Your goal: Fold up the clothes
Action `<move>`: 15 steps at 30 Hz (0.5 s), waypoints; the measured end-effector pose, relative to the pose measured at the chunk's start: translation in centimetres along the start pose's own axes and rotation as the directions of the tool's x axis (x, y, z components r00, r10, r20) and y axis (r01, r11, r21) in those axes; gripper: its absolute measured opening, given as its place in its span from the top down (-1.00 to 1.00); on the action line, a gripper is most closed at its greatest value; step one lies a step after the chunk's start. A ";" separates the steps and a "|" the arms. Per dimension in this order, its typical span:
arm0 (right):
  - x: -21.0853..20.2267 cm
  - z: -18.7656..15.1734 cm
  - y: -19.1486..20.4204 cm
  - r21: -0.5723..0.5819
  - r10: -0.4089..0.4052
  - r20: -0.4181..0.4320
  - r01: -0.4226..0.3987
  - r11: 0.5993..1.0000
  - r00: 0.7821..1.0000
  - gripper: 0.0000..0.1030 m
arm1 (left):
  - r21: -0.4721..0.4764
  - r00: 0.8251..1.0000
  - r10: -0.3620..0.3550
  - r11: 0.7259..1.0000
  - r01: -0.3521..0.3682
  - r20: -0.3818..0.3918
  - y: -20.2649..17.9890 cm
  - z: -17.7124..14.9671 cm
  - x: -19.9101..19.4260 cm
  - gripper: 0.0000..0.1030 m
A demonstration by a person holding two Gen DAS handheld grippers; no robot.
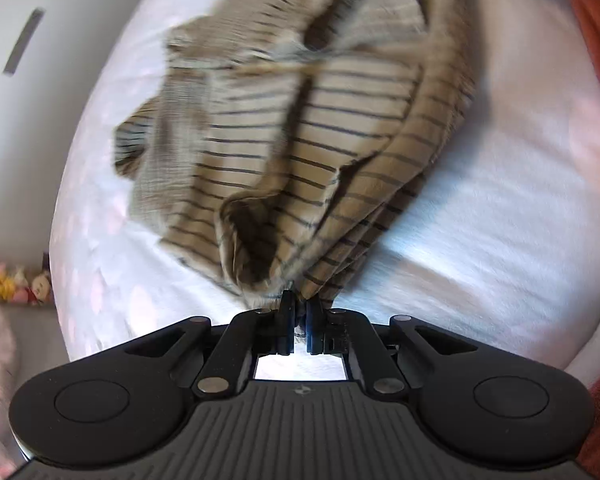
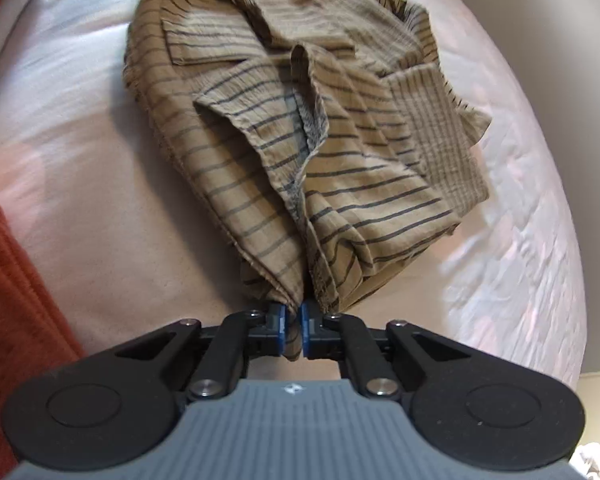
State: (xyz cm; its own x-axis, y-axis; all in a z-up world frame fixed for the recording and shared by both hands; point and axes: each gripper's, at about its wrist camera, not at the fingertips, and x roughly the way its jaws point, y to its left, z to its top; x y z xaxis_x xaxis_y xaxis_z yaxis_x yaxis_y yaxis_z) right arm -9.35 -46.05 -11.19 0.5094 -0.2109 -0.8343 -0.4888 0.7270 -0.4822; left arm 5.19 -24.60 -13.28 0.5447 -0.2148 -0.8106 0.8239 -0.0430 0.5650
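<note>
A tan garment with thin dark stripes [image 1: 300, 132] lies rumpled on a white bed [image 1: 480, 200]. My left gripper [image 1: 299, 312] is shut on a bunched edge of it, and the cloth rises from the jaws in folds. The left wrist view is blurred. In the right wrist view the same striped garment [image 2: 320, 152] spreads out ahead, partly folded over itself. My right gripper [image 2: 294, 316] is shut on another bunched edge of it, close above the bed sheet [image 2: 120, 220].
An orange-red blanket [image 2: 12, 248] lies along the left side of the bed, and shows at the right edge in the left wrist view [image 1: 596, 40]. A grey wall [image 1: 16, 100] and small toys [image 1: 16, 284] lie beyond the bed's left edge.
</note>
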 end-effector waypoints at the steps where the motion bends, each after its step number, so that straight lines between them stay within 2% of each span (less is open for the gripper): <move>1: -0.7 -0.3 -0.2 -0.011 -0.005 0.020 0.005 1.000 1.000 0.87 | -0.022 1.000 -0.010 1.000 0.010 0.008 0.8 -0.2 -0.7 0.95; 5: -2.4 -1.2 -0.5 -0.071 -0.009 0.054 0.013 0.997 0.998 0.90 | -0.008 0.999 -0.044 0.999 0.044 0.028 2.0 -0.6 -2.2 0.96; 8: -2.0 -1.5 0.1 -0.099 0.017 0.033 -0.013 0.995 0.999 0.91 | 0.064 0.998 -0.061 0.996 0.062 -0.012 0.7 -0.5 -1.3 0.96; 12: -1.1 -1.5 0.2 -0.074 0.060 0.011 -0.059 0.995 0.998 0.90 | 0.122 0.993 -0.096 0.987 0.104 -0.074 -1.9 -0.9 0.0 0.96; 15: -0.6 -1.6 -0.4 -0.044 0.090 -0.013 -0.090 0.995 0.996 0.81 | 0.127 0.994 -0.078 0.988 0.087 -0.072 -2.1 -1.1 -0.2 0.94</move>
State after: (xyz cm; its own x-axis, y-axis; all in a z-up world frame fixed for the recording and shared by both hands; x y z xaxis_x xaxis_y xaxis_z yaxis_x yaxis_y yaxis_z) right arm -10.63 -47.27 -10.89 0.4545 -0.1532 -0.8775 -0.5634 0.7135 -0.4164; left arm 3.55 -23.40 -14.45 0.4889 -0.1395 -0.8611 0.8414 -0.1853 0.5077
